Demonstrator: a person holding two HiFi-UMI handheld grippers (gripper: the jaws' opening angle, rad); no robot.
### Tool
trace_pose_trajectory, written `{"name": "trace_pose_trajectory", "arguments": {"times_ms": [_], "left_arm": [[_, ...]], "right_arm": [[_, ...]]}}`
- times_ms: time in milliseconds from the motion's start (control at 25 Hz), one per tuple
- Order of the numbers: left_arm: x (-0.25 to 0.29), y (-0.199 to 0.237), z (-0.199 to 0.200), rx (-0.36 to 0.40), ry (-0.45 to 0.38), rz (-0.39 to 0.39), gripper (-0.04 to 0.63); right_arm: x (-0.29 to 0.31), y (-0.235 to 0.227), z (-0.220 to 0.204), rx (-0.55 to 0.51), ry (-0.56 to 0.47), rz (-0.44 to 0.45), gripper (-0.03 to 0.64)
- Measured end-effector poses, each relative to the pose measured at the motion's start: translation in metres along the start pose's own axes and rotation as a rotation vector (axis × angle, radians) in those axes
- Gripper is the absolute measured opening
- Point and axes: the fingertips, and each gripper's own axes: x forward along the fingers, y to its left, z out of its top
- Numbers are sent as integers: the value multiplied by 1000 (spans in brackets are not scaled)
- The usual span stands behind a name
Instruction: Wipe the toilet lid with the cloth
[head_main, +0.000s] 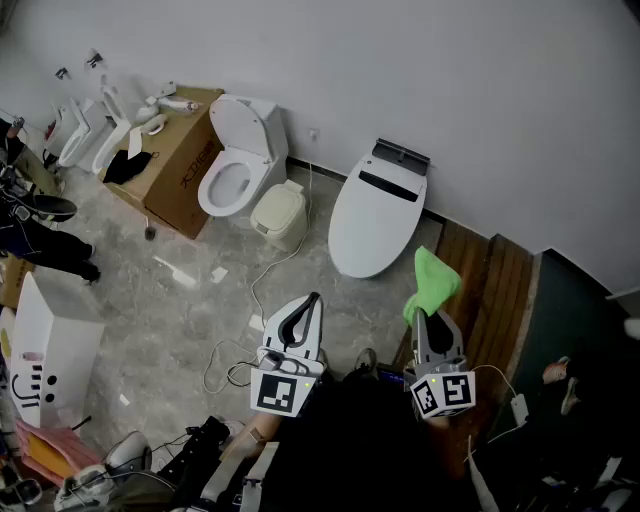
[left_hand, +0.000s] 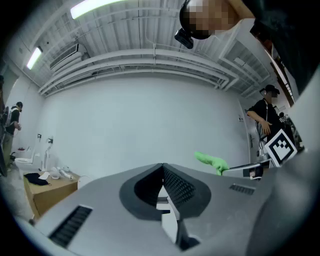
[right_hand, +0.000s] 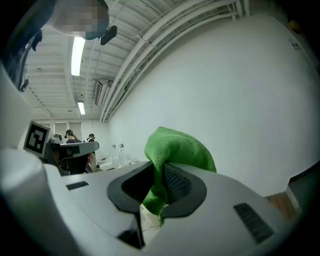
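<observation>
A white toilet with its lid (head_main: 375, 215) closed stands against the wall, ahead of both grippers. My right gripper (head_main: 429, 314) is shut on a bright green cloth (head_main: 431, 281), which bunches up above its jaws (right_hand: 176, 148). It hovers in the air near the lid's front right edge. My left gripper (head_main: 312, 300) is shut with nothing in it and points up toward the wall in the left gripper view (left_hand: 162, 166). The green cloth (left_hand: 211, 161) shows there too, off to the right.
A second toilet (head_main: 238, 158) with its lid raised stands to the left, a small beige bin (head_main: 280, 213) beside it. A cardboard box (head_main: 172, 165) with parts on top sits further left. Cables (head_main: 258, 290) trail on the marble floor. Dark wooden boards (head_main: 497, 290) lie at the right.
</observation>
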Motion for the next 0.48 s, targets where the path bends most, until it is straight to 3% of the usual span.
{"name": "trace_pose_trajectory", "arguments": {"times_ms": [480], "left_arm": [[-1,16,3,-16,-17,2,-3]], "right_arm": [[9,11,1,11,-4,7,66]]}}
